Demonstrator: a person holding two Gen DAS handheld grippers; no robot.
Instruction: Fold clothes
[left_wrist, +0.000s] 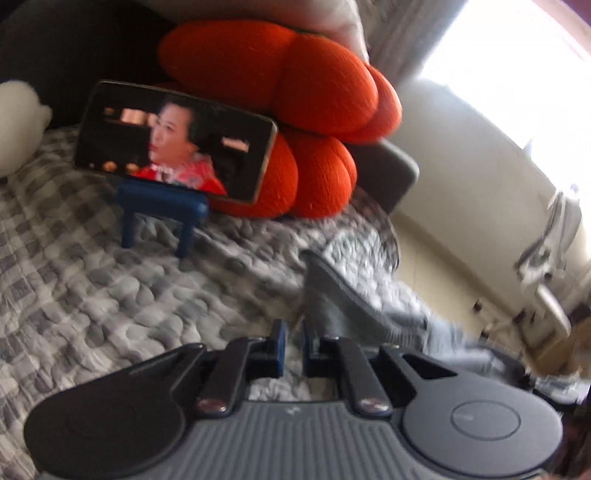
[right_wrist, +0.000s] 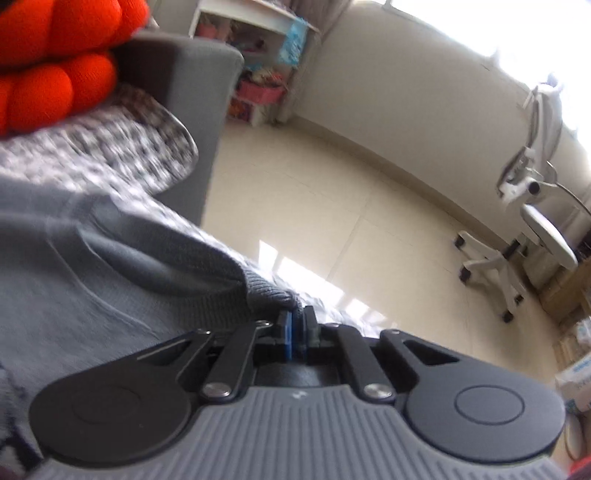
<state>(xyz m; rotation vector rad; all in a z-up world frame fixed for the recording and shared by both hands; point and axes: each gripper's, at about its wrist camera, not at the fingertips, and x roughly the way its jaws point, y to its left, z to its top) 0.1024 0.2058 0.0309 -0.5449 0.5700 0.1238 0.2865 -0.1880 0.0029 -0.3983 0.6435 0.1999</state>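
A grey knitted garment (right_wrist: 110, 258) lies on the checked quilt (right_wrist: 110, 147), with its ribbed hem reaching my right gripper (right_wrist: 295, 332). That gripper's blue pads stand almost together and pinch the hem's edge. In the left wrist view a raised fold of the same grey garment (left_wrist: 332, 295) runs up from the right fingertip of my left gripper (left_wrist: 293, 343). Its jaws are nearly together with only a narrow slit between them, and the cloth's edge is caught at their tips. The picture is blurred there.
A phone (left_wrist: 173, 144) playing a video stands on a blue holder (left_wrist: 162, 210) on the quilt (left_wrist: 92, 295), against an orange knot cushion (left_wrist: 277, 92). To the right are the grey sofa arm (right_wrist: 184, 92), pale floor (right_wrist: 332, 203), a white office chair (right_wrist: 517, 240) and a shelf (right_wrist: 255, 55).
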